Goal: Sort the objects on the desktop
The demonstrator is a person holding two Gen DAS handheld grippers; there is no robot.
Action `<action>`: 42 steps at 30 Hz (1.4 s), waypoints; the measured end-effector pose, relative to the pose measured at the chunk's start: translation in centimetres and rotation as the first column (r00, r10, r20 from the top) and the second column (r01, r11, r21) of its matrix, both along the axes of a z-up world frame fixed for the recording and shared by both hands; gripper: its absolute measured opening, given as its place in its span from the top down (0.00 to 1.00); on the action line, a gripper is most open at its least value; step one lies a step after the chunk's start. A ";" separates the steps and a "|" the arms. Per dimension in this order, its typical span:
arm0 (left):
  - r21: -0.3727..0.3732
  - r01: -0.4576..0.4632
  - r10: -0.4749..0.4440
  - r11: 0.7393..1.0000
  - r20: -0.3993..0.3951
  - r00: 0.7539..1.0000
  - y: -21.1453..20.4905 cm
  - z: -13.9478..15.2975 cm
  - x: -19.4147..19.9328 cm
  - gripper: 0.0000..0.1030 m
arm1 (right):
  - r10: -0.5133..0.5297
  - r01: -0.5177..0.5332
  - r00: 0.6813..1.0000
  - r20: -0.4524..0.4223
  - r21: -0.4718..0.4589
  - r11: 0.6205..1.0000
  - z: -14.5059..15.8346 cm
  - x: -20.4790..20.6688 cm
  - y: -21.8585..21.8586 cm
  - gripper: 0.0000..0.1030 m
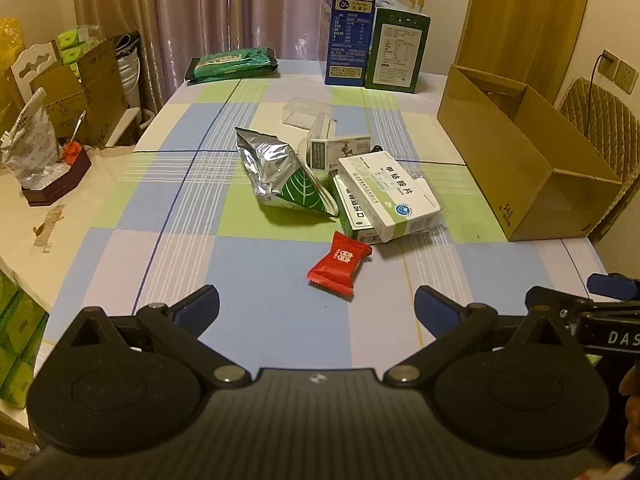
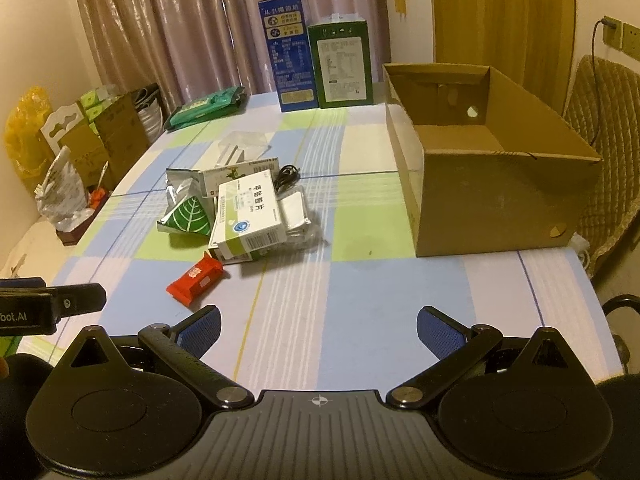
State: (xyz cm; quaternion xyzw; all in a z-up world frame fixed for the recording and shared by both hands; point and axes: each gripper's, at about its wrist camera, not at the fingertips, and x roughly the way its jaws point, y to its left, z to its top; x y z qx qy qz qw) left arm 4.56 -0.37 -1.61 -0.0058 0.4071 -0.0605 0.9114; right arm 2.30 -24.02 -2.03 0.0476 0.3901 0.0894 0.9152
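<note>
Both grippers (image 1: 316, 312) (image 2: 318, 326) hover wide-jawed, tilted toward table (image 1: 260, 280).

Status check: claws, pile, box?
Left claw open, empty; right claw open, empty. Pile unsorted mid-table: red candy nearest, white box, foil pouch. Cardboard box open. Nothing in the way.

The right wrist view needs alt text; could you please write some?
The open right gripper hovers over a checked tablecloth, holding nothing. Ahead lie a red candy packet and piled medicine boxes; an open cardboard box stands to the right.
</note>
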 end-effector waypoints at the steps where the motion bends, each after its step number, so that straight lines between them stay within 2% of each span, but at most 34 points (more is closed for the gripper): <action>1: 0.000 -0.001 0.001 1.000 -0.001 1.000 0.1 0.0 0.1 0.01 | 0.003 -0.003 1.000 -0.002 -0.001 1.000 -0.1 0.1 0.1 0.02; 14: -0.007 -0.008 0.007 1.000 -0.021 1.000 1.0 -0.9 0.8 0.01 | 0.039 -0.040 0.999 -0.024 -0.018 0.999 -0.8 1.1 1.7 0.02; 32: -0.023 0.030 -0.031 0.999 -0.062 0.998 0.6 -1.9 1.5 0.01 | 0.035 -0.037 0.998 -0.046 -0.023 0.999 -1.5 1.6 1.3 0.02; 42: -0.016 0.066 -0.067 0.998 -0.056 0.996 0.5 -2.0 2.0 0.01 | 0.034 -0.035 0.998 -0.048 -0.029 0.999 -1.6 1.6 1.2 0.02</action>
